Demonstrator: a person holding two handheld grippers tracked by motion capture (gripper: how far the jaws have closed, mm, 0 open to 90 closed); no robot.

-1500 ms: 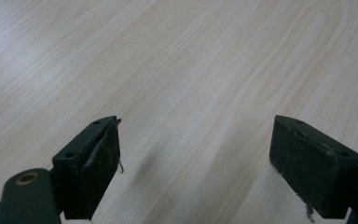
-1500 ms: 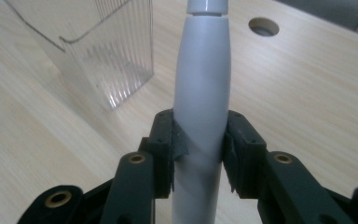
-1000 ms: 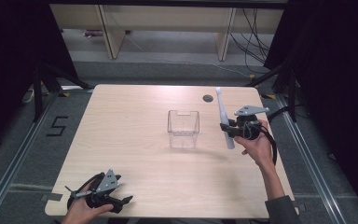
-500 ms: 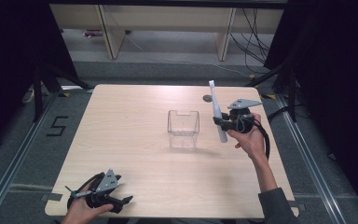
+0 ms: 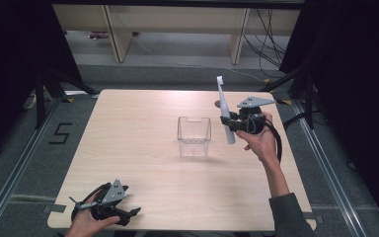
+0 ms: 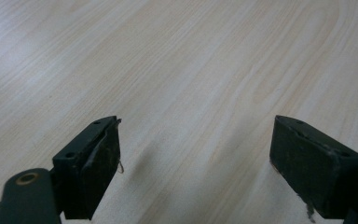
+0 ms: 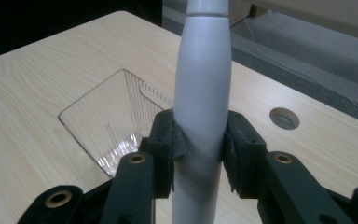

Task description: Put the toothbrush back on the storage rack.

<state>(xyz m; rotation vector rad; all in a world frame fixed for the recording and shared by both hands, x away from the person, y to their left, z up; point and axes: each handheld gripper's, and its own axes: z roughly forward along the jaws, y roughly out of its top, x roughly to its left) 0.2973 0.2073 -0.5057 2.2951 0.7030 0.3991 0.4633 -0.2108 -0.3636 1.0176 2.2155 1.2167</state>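
My right gripper is shut on a white electric toothbrush, held nearly upright in the air just right of a clear plastic box that stands mid-table. In the right gripper view the toothbrush handle is pinched between both pads, with the clear box below and to the left of it. At the table's near left corner my left gripper rests low and open. In the left gripper view its fingers stand wide apart over bare wood with nothing between them.
The light wooden table has a round cable hole near its far right edge. Shelving legs and cables stand on the floor beyond the table. Metal rails run along both sides of the table.
My right hand has lifted the toothbrush and carried it left, toward the clear box, standing it more upright. The left gripper has stayed where it was.
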